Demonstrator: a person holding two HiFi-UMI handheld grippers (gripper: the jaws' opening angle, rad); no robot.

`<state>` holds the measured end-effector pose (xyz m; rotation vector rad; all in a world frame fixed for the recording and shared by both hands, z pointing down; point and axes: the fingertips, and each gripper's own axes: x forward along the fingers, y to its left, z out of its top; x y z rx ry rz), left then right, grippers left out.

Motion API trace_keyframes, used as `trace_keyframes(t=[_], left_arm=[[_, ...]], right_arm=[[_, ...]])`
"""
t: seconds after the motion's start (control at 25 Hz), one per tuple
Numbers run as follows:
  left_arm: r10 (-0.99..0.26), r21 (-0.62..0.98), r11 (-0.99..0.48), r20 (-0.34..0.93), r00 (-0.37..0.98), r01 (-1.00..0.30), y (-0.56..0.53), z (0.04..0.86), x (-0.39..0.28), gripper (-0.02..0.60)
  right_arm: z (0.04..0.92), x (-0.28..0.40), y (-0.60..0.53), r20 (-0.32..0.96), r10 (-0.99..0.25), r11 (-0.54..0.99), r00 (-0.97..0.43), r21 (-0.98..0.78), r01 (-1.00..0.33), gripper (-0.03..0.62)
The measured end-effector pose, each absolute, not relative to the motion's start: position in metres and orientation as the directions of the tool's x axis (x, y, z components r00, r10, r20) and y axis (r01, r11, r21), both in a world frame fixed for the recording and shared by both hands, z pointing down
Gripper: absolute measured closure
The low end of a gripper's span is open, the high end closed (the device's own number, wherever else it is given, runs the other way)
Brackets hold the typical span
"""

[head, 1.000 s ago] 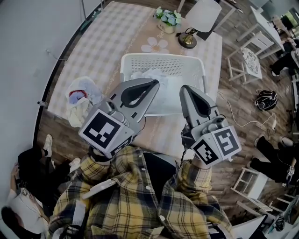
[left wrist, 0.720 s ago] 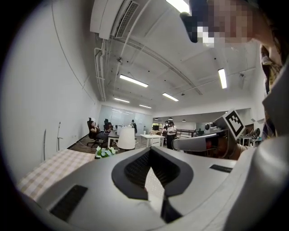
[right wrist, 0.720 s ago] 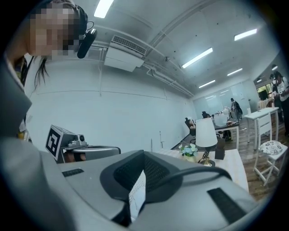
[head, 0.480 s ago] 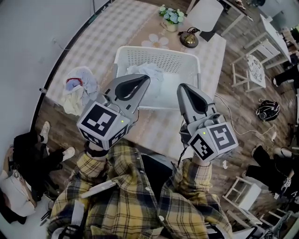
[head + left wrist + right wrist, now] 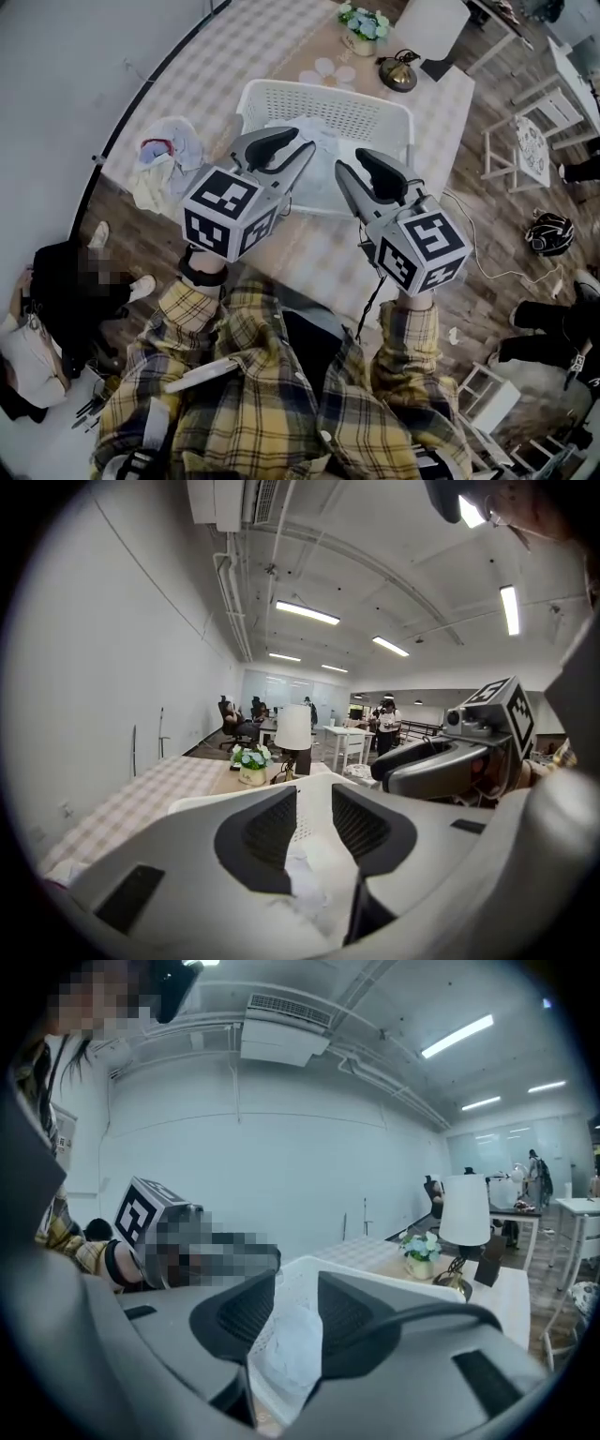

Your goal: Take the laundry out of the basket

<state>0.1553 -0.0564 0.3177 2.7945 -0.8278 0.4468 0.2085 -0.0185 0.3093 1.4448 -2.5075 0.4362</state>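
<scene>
White laundry (image 5: 323, 141) is waiting inside the basket (image 5: 328, 105); approaching, your left gripper (image 5: 306, 143) and right gripper (image 5: 349, 169) are just opening part-way, empty; dip in next

A checked cloth covered the counter (image 5: 187, 84). At its far end stood a small pot of pale flowers (image 5: 364, 26) and, just beside it, a lamp (image 5: 400, 73) with a brass base. On the wooden floor (image 5: 478, 281) to the right were a white chair (image 5: 534, 150) and a dark helmet (image 5: 549, 232).
</scene>
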Motion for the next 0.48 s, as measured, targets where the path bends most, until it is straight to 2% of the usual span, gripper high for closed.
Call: trace_keyframes(t=[0.12, 0.28, 0.48], left_arm=[[-0.495, 0.111, -0.819, 0.361, 0.79, -0.563, -0.07, 0.329, 0.162, 0.38], [-0.48, 0.134, -0.812, 0.402, 0.78, -0.568, -0.088, 0.349, 0.169, 0.347], [-0.451, 0.165, -0.797, 0.476, 0.755, -0.581, -0.11, 0.378, 0.176, 0.289]], right_arm=[[0.323, 0.204, -0.027, 0.376, -0.77, 0.502, -0.515, -0.138, -0.853, 0.378], [0.341, 0.198, -0.038, 0.435, -0.733, 0.518, -0.524, -0.142, -0.843, 0.318], [0.365, 0.193, -0.057, 0.505, -0.687, 0.532, -0.523, -0.141, -0.835, 0.289]])
